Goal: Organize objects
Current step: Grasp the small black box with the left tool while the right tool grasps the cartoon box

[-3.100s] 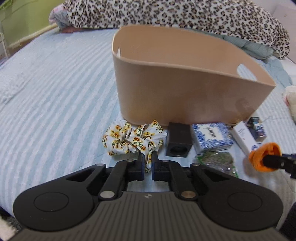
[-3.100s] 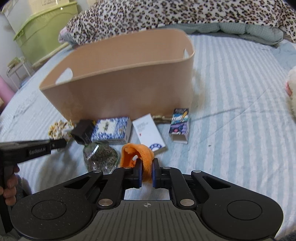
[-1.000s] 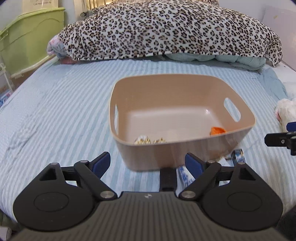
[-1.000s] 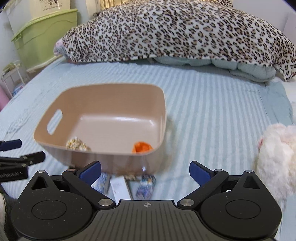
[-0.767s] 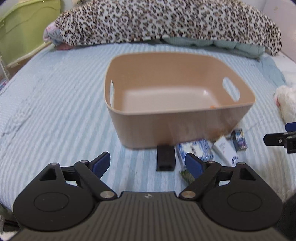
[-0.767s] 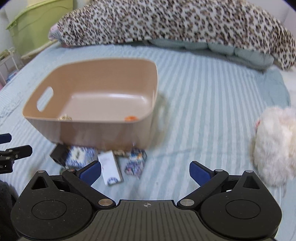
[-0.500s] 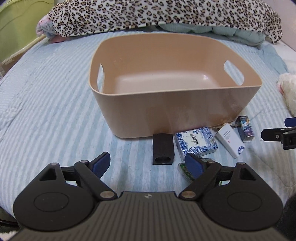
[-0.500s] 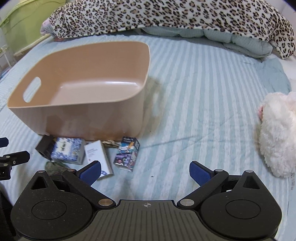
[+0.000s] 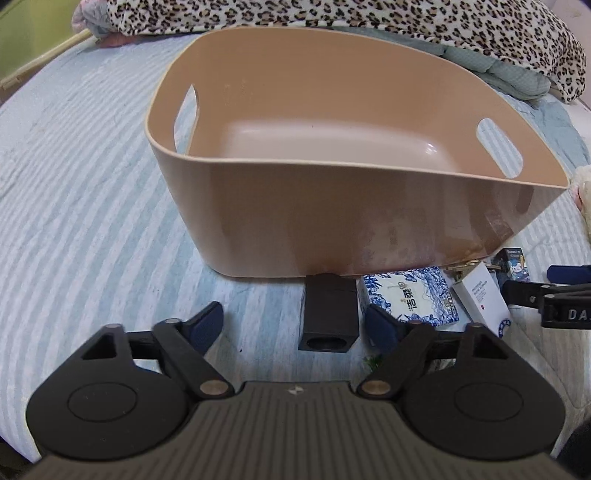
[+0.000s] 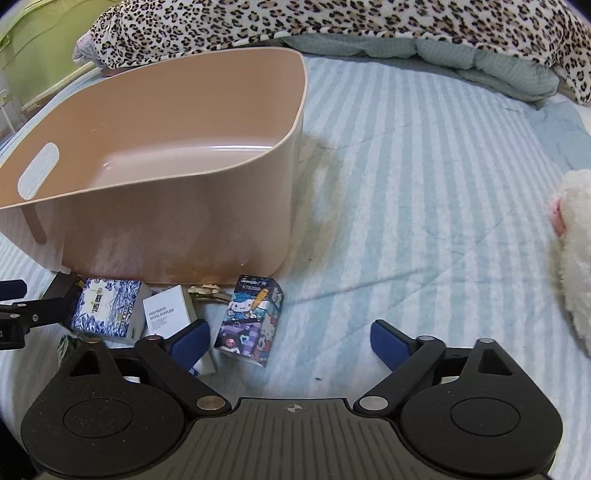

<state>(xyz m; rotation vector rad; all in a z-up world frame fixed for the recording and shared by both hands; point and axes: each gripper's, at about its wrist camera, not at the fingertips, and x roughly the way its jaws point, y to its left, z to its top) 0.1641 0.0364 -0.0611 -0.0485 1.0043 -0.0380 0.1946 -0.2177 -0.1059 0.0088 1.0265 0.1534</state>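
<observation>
A tan plastic bin (image 9: 258,206) with handle cut-outs stands on the striped bed; it also shows in the right wrist view (image 10: 184,221). In front of it lie a black box (image 9: 328,314), a blue-and-white patterned box (image 9: 410,295), a white box (image 9: 480,295) and a cartoon-printed box (image 10: 251,317). My left gripper (image 9: 295,325) is open and empty, low over the bed, with the black box between its fingers' line. My right gripper (image 10: 291,343) is open and empty, just right of the cartoon box. The bin's near floor is hidden by its wall.
A leopard-print duvet (image 10: 332,22) lies across the back of the bed. A white plush toy (image 10: 572,258) sits at the right edge. A green storage bin (image 10: 33,48) stands at the far left. A green packet (image 10: 66,345) peeks out by the patterned box.
Both grippers held scrunchies 3 s ago; a second ago these lay in the bin. Since then both open grippers have dropped lower and closer to the boxes in front of the bin.
</observation>
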